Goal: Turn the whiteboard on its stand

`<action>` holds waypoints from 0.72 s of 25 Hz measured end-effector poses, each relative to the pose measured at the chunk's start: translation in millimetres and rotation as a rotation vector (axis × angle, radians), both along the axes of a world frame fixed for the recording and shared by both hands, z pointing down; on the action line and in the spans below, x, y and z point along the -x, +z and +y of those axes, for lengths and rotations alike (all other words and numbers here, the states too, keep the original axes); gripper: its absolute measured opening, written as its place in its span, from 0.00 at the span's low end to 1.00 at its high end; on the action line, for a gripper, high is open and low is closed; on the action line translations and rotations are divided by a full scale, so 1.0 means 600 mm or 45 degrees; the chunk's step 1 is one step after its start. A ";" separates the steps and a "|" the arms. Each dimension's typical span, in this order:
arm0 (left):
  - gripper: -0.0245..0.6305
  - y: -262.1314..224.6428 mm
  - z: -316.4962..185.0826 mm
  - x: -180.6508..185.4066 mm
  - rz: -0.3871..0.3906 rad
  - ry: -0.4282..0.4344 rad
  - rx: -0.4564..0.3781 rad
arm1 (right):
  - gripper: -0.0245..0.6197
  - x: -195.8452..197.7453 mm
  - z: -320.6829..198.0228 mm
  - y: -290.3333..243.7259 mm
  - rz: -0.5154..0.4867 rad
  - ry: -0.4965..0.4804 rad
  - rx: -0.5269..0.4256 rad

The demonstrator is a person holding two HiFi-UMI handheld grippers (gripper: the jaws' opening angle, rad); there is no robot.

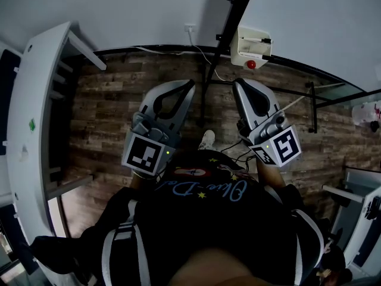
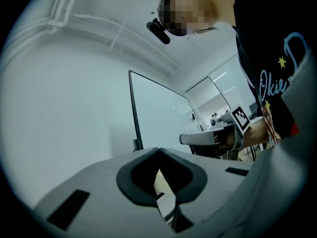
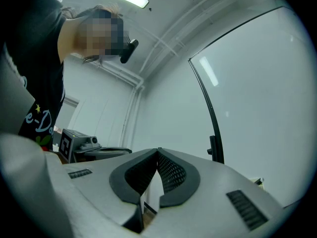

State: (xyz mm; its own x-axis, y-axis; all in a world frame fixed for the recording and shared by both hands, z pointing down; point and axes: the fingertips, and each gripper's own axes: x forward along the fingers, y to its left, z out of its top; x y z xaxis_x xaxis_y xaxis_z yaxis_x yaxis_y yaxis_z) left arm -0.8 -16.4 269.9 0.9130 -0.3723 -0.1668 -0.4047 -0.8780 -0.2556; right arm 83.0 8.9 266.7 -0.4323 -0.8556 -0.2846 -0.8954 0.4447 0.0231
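Observation:
The whiteboard [image 1: 309,16] stands just ahead of me, a large pale panel in a thin black frame, carried on a black stand [image 1: 235,11]. In the left gripper view the whiteboard [image 2: 161,115] lies beyond the jaws with its dark left edge upright. In the right gripper view the whiteboard [image 3: 257,93] fills the right side. My left gripper [image 1: 191,83] and right gripper [image 1: 236,82] point forward side by side, short of the board and apart from it. Both are shut with nothing between their tips, as the left gripper [image 2: 158,150] and right gripper [image 3: 158,150] show close up.
A white shelf unit [image 1: 36,100] stands on the left. A white box with a red button [image 1: 253,46] sits by the stand. Black stand bars [image 1: 312,106] run over the wooden floor [image 1: 113,100]. A cable drops from a wall socket [image 1: 190,28]. My shoe [image 1: 206,139] shows between the grippers.

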 end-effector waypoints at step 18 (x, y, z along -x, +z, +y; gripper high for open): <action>0.07 0.007 -0.059 -0.060 -0.027 -0.017 0.025 | 0.09 -0.065 -0.063 0.007 -0.039 -0.020 0.002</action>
